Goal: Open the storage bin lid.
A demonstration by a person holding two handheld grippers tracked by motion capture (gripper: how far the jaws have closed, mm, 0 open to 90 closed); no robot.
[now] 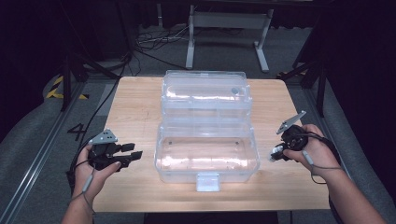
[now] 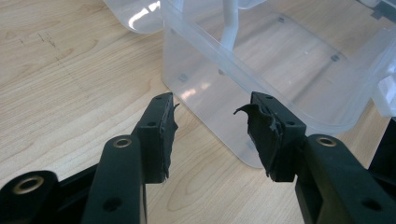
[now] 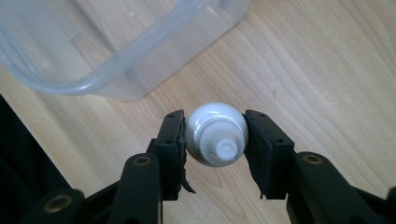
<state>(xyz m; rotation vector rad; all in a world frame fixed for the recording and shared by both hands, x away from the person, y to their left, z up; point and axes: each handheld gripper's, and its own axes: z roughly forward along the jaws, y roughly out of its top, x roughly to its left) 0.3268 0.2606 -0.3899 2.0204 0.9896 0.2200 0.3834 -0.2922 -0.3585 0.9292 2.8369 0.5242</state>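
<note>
Small white rounded plastic bottle (image 3: 215,135), ribbed neck, clamped between right tool (image 3: 215,140) pads, clear rigid plastic box (image 1: 207,154) just beyond, left tool (image 2: 212,126) released, pale wood-grain table (image 1: 135,107).

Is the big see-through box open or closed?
Open. The clear plastic box has its lid flipped back flat on the table, and nothing lies inside.
</note>
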